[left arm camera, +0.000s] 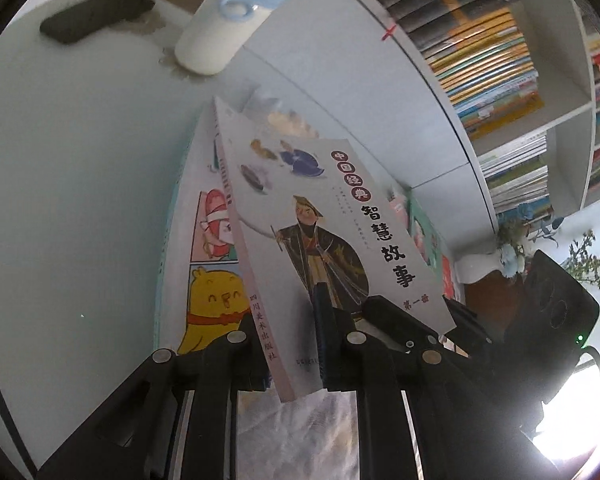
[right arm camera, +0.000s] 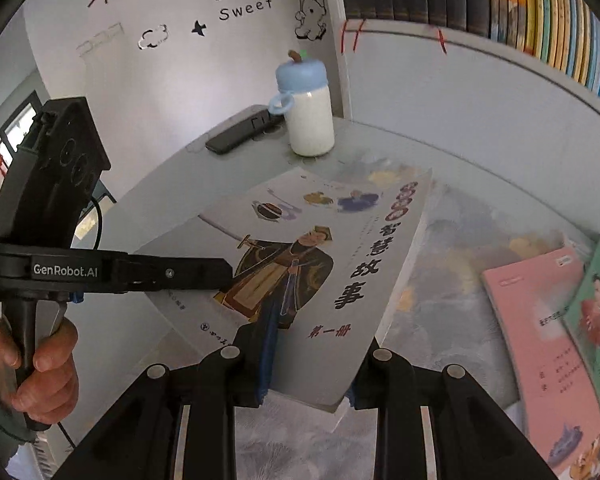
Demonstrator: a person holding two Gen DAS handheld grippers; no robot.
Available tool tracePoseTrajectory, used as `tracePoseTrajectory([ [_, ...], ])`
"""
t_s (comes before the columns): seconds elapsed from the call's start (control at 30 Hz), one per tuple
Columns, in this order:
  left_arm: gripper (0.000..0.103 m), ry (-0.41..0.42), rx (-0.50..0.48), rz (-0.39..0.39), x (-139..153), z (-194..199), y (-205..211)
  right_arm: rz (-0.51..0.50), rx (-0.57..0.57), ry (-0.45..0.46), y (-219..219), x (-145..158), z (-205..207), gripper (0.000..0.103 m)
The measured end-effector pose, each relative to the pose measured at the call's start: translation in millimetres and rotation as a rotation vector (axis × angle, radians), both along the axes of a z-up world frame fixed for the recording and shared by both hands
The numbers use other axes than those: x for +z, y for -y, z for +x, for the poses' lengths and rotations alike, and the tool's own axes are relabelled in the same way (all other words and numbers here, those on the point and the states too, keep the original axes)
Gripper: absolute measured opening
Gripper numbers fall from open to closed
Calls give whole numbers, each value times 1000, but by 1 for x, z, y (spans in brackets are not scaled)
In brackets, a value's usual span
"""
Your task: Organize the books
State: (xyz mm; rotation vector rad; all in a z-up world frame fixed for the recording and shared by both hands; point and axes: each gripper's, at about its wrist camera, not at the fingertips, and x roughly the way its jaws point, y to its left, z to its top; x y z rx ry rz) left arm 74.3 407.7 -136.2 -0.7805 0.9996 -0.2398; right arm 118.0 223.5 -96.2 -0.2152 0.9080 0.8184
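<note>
The white storybook (left arm camera: 332, 232) is off the counter (left arm camera: 80, 184), carried between both tools and tilted so its cover faces up toward the cameras. The left tool (left arm camera: 290, 356) is clamped on the book's lower spine corner, its jaws nearly closed on the thin block of pages; the right tool (right arm camera: 306, 368) pinches the bottom edge near the opposite corner in the same way. In the right wrist view the left tool comes in level from the left, a hand (right arm camera: 40, 368) wrapped around its grip below. The book's long axis runs away from both tools toward the white bottle (right arm camera: 310, 120) and the dark remote (right arm camera: 240, 132) at the back of the counter. The bookshelf (left arm camera: 500, 60), packed with spines, lies to the right and beyond, so my judgement is that the right hand is the nearer one and would lead any swing toward it. Other books lie flat below: a cartoon book (left arm camera: 208, 280) under the left tool, a pink book (right arm camera: 540, 340) to the right.
</note>
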Motion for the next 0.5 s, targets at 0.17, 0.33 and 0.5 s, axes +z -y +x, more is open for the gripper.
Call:
tracePoseTrajectory([
  [0.17, 24, -78, 1, 3, -15, -3, -2, 21, -46, -94, 1, -20, 16, 27],
  [0.33, 25, -132, 79, 7, -21, -17, -22, -12, -67, -176, -1, -46, 23, 29],
  [0.5, 26, -124, 137, 45, -3, -38, -38, -9, -41, -194, -7, -49, 16, 44],
])
